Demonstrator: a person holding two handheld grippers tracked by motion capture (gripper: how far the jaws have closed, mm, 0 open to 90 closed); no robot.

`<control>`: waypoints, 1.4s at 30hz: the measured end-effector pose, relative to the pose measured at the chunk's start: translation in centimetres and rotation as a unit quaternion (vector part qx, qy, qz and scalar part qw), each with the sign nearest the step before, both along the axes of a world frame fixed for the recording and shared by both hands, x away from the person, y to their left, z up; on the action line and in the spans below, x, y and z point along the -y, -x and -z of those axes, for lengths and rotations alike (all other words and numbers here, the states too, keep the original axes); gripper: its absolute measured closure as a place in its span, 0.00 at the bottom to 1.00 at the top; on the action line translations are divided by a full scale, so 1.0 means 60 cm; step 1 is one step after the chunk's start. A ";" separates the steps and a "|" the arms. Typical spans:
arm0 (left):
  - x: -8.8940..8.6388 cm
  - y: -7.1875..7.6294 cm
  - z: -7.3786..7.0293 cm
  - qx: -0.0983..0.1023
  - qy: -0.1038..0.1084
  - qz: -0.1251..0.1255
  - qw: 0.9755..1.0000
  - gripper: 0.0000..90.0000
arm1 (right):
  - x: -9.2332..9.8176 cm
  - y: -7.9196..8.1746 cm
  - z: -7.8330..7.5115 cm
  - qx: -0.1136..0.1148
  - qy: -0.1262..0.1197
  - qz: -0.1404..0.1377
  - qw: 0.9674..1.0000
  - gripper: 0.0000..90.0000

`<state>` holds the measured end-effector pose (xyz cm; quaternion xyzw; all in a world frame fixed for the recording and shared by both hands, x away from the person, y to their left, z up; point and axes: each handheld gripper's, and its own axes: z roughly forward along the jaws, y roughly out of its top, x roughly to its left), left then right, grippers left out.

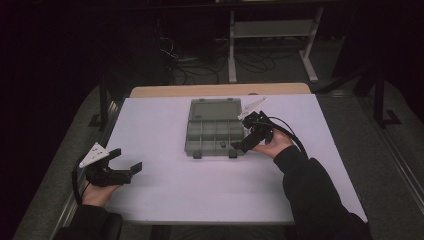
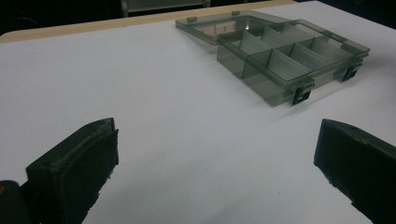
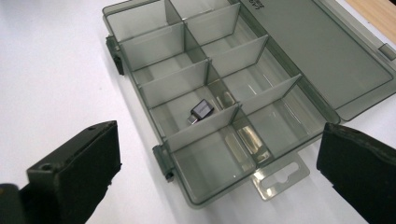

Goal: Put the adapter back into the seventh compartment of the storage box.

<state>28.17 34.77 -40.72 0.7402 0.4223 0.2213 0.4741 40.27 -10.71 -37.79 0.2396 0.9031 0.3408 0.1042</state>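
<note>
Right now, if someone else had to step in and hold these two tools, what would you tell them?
Left gripper: fingers open, empty, near the table's left front, away from the box.
Right gripper: fingers open, empty, at the right front corner of the compartment box.
The box lies open, lid flat behind it. One small dark adapter sits in a front-row compartment; the other compartments look empty.
Left to do: probably closing and latching the lid.

— Any writing you can read from where you stand?

— None. My right claw (image 3: 219,172) hangs over the open box (image 3: 285,60); its lid carries a faint raised line at the rim, too blurred to read.
</note>
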 end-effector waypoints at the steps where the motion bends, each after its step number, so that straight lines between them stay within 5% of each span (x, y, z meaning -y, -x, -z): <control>1: 0.000 0.000 0.000 0.000 0.000 0.000 1.000 0.00 | 0.001 0.002 0.000 0.000 0.000 0.000 1.000 0.00; 22: 0.000 0.000 0.000 0.001 0.000 0.002 1.000 0.00 | 0.041 0.047 -0.001 -0.002 -0.034 0.020 0.999 0.00; 42: 0.002 0.000 -0.001 0.001 -0.001 0.003 1.000 0.00 | 0.095 0.090 0.009 0.020 -0.076 0.044 0.996 0.00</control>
